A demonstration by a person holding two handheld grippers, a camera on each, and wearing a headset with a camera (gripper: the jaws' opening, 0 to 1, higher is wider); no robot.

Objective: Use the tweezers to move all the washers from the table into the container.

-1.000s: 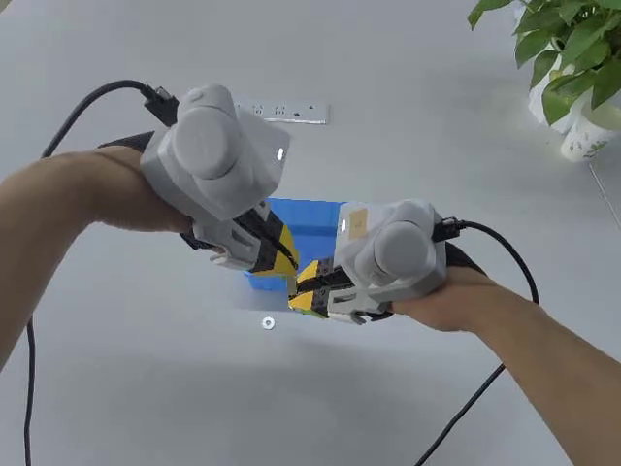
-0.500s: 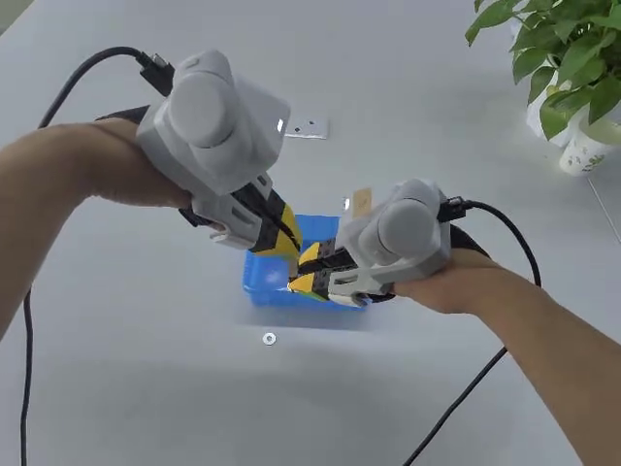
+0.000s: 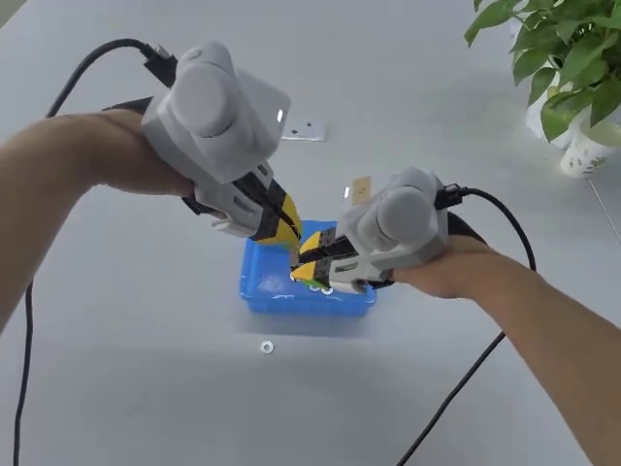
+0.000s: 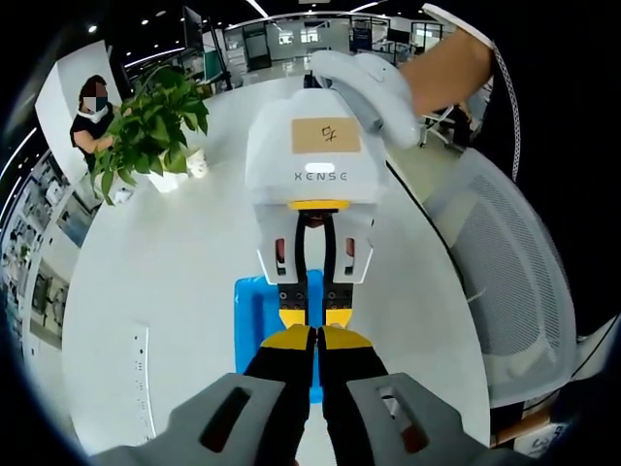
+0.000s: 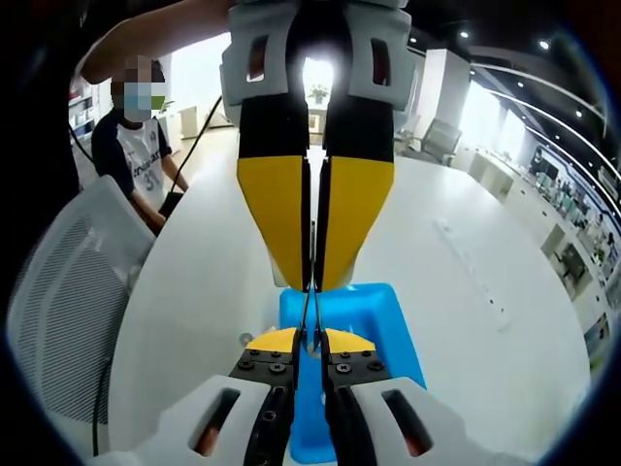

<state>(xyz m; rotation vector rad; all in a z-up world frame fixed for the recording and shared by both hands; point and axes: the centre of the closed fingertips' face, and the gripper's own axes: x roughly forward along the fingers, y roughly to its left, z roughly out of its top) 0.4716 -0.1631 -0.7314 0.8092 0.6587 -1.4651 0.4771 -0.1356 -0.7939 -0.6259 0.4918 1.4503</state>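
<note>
Both claws now sit more over the blue container (image 3: 260,291) than a second ago, when their tips were at its near edge. The left claw (image 3: 284,233) comes in from 10 o'clock and the right claw (image 3: 312,274) from 3 o'clock, meeting tip to tip. Each is closed tight on a thin metal strip, the tweezers (image 5: 311,303) I think, though it is very thin to see. Holding it over the container likely means anything let go falls inside. One washer (image 3: 267,347) lies on the desk (image 3: 136,388), just beside the container at 6 o'clock, so the job is not done.
</note>
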